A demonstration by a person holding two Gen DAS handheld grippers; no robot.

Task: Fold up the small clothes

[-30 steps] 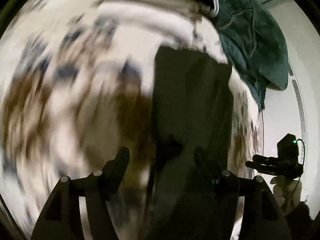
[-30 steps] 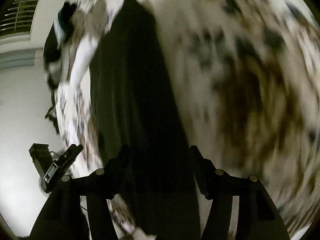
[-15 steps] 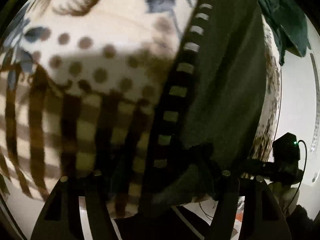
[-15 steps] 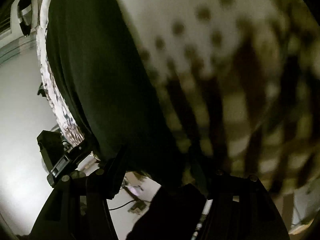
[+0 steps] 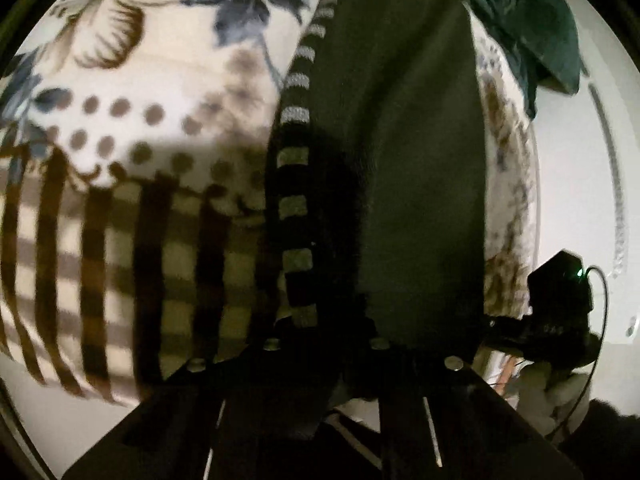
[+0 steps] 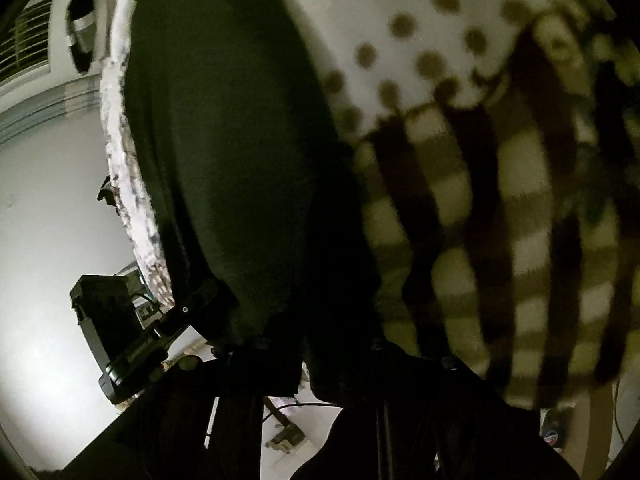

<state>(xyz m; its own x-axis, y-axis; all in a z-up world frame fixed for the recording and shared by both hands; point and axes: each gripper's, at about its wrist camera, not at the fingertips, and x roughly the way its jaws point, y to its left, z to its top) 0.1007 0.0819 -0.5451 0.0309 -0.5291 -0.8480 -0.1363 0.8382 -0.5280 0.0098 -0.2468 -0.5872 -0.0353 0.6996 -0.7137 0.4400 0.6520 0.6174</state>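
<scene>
In the left view, the left gripper (image 5: 326, 344) is pressed shut on the near edge of a dark cloth (image 5: 404, 152) with a striped band (image 5: 296, 116), which lies stretched out on a blanket (image 5: 132, 128) with flowers, dots and checks, and a green cloth (image 5: 524, 20) sits far off at the blanket's top right edge. In the right view, the right gripper (image 6: 316, 344) is pinching the near edge of the same dark cloth (image 6: 224, 140), with the blanket (image 6: 460, 152) beside it and the left gripper (image 6: 144, 344) low on the left.
</scene>
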